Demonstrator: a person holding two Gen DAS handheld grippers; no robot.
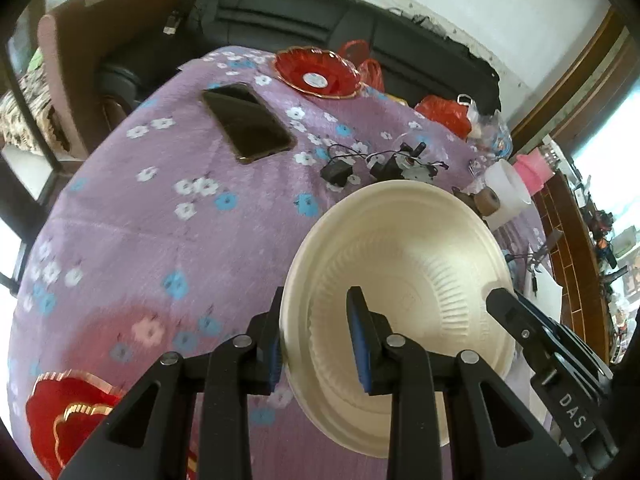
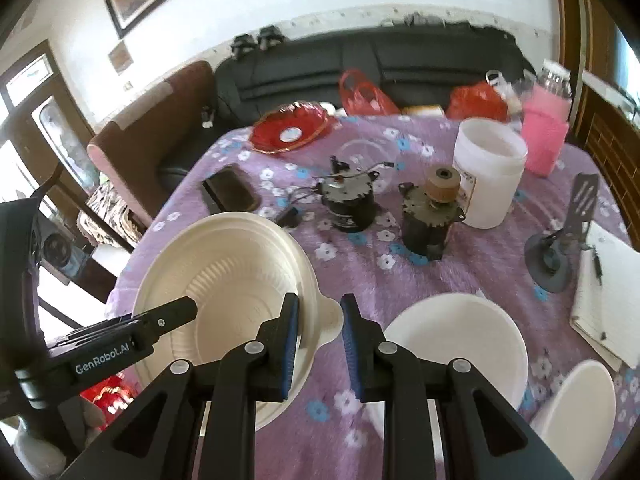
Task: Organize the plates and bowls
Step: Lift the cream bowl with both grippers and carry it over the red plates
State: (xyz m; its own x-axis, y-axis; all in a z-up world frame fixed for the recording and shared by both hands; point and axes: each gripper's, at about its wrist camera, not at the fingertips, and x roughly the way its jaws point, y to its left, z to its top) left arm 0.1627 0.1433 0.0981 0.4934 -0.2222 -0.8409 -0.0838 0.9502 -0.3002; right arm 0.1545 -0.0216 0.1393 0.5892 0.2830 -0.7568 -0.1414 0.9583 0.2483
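Observation:
A cream disposable bowl hangs tilted above the purple flowered tablecloth, held from both sides. My left gripper is shut on its left rim, one pad inside the bowl and one outside. My right gripper is shut on the opposite rim of the same bowl, beside its small tab. A second white bowl and a white dish sit on the cloth at the right. One red gold-edged plate lies at the far side, another red plate at the near left.
A phone lies on the cloth. Two small motors with wires, a white tub and a pink container stand mid-table. A phone stand and notebook are at the right. A black sofa is behind.

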